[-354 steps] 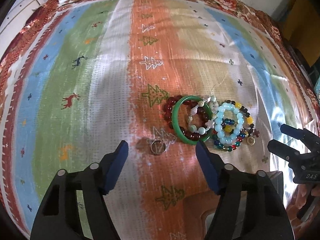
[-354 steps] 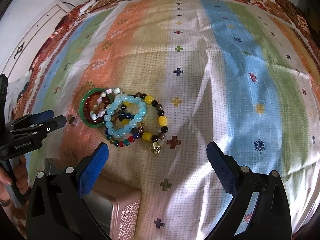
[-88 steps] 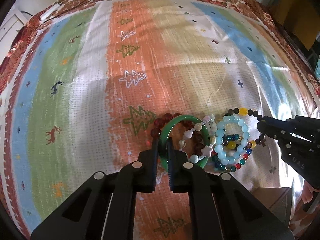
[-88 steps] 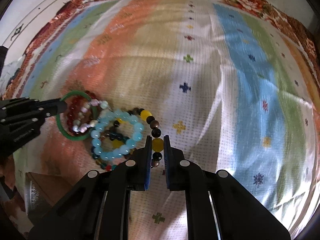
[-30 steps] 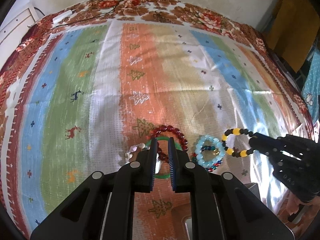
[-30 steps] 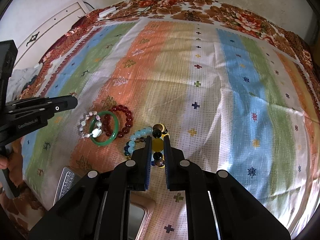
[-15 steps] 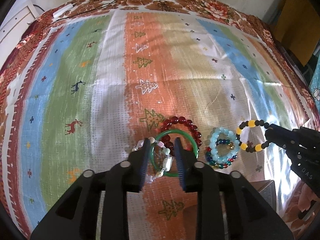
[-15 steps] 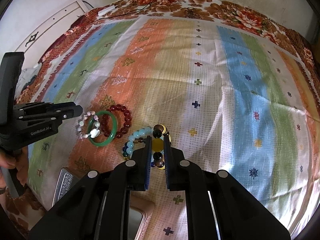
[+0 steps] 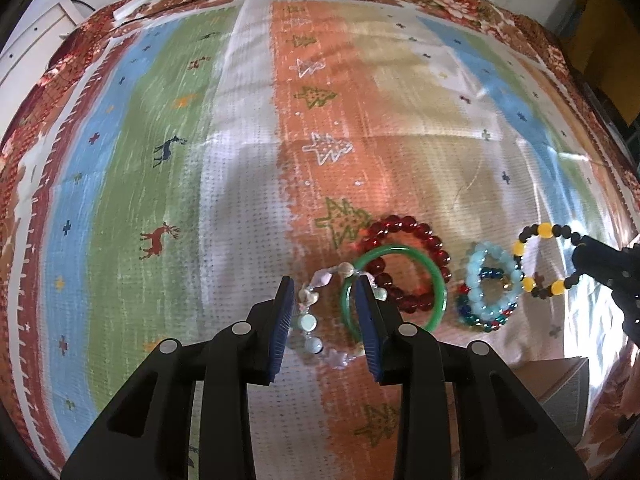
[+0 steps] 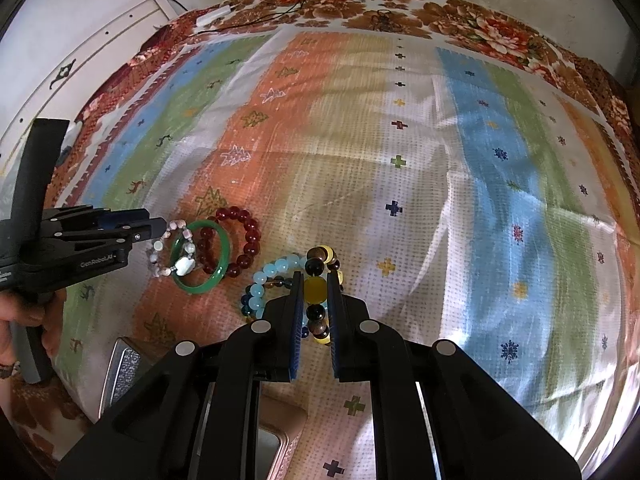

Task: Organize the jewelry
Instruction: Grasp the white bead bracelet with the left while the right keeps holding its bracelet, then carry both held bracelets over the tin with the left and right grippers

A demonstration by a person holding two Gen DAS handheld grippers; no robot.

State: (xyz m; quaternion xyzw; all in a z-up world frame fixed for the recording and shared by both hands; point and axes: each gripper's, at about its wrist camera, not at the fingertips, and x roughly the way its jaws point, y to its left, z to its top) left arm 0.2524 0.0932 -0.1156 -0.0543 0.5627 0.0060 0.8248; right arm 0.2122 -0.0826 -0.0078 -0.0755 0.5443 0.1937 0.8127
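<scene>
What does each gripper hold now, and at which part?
The right gripper clamps the yellow and dark bead bracelet at a yellow bead. The left gripper holds nothing: its jaws are opening around the pale stone bracelet.

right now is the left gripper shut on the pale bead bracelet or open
Open, and opening: the left gripper has a gap either side of the pale bead bracelet, which lies on the cloth between its pads.

Home bedrm: bed w/ striped blanket (image 10: 420, 184), floral sheet (image 10: 460, 12), white wall.
</scene>
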